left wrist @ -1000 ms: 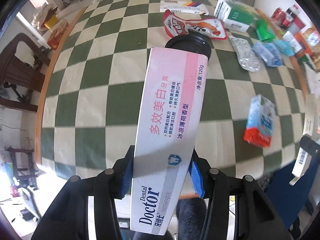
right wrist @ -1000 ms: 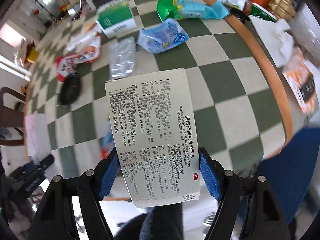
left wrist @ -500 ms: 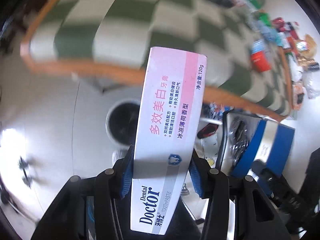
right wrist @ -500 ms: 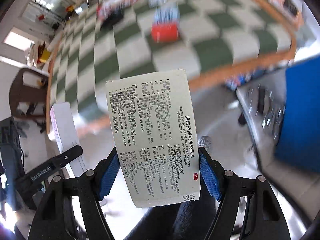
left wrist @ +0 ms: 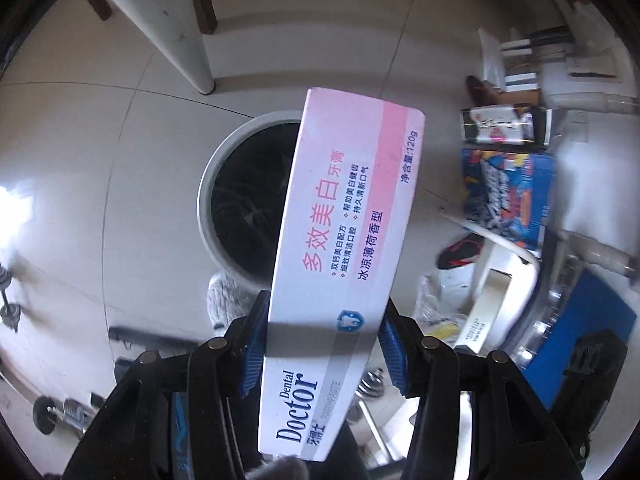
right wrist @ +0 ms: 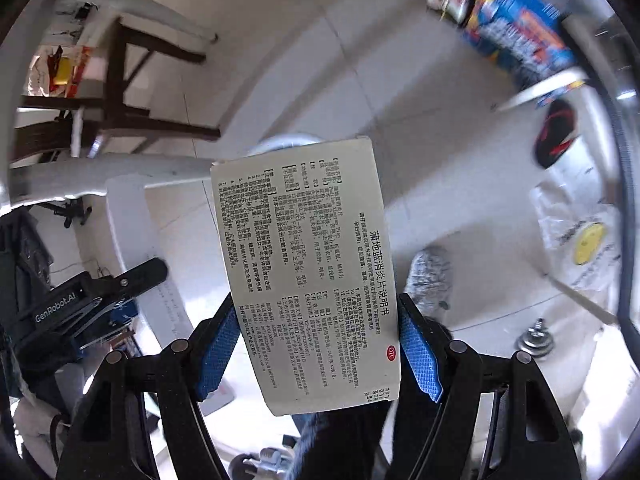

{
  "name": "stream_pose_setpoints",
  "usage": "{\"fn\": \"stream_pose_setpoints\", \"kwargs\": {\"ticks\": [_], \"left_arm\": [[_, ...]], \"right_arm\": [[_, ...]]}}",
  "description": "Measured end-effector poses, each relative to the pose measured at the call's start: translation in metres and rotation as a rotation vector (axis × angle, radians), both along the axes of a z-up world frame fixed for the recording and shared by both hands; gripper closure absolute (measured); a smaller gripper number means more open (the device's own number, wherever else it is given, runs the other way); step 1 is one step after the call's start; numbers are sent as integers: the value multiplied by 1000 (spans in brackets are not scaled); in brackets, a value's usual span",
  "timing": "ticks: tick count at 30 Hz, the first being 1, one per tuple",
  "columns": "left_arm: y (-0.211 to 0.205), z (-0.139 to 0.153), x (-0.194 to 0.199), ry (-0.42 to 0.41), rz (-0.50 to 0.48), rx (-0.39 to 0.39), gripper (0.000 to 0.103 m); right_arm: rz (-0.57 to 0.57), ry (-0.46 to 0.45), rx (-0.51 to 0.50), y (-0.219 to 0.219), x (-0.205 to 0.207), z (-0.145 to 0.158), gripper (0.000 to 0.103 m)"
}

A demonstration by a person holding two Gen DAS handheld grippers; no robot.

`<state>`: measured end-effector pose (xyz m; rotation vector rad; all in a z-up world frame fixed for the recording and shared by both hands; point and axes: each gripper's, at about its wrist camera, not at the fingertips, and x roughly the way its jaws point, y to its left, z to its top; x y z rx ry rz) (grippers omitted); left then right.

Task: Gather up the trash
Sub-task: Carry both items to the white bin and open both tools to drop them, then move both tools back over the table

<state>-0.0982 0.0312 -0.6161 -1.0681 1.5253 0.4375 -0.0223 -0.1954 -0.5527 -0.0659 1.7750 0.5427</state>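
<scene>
My left gripper (left wrist: 322,344) is shut on a pink and white toothpaste box (left wrist: 340,248), held above a round white trash bin (left wrist: 224,200) with a black liner on the floor. The box hides the bin's right side. My right gripper (right wrist: 318,344) is shut on a folded white medicine leaflet (right wrist: 308,264) covered in small print. Only a sliver of the bin's rim (right wrist: 288,142) shows above the leaflet in the right wrist view. The left gripper (right wrist: 80,308) with its white box (right wrist: 136,240) appears at the left of that view.
A white table leg (left wrist: 180,32) and dark wooden chair legs (right wrist: 132,80) stand beyond the bin. Blue printed boxes (left wrist: 504,196), a red and black shoe (left wrist: 460,254), plastic bags (right wrist: 580,240) and small dumbbells (right wrist: 536,340) lie on the tiled floor to the right.
Both grippers swung away from the checkered table and down toward the floor. The left one now hangs over the trash bin, still holding the toothpaste box; the right still holds the leaflet.
</scene>
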Motion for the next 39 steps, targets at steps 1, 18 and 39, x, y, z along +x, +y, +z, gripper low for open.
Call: {"fn": "stream_pose_setpoints", "kwargs": {"ticks": [1, 18, 39], "left_arm": [[1, -12, 1, 3, -18, 22, 39], [15, -23, -37, 129, -174, 393, 0], [-29, 107, -60, 86, -227, 366, 0]], "right_arm": [[5, 6, 0, 6, 1, -24, 26], [179, -96, -114, 64, -8, -139, 0], [212, -239, -178, 46, -31, 15, 0]]}}
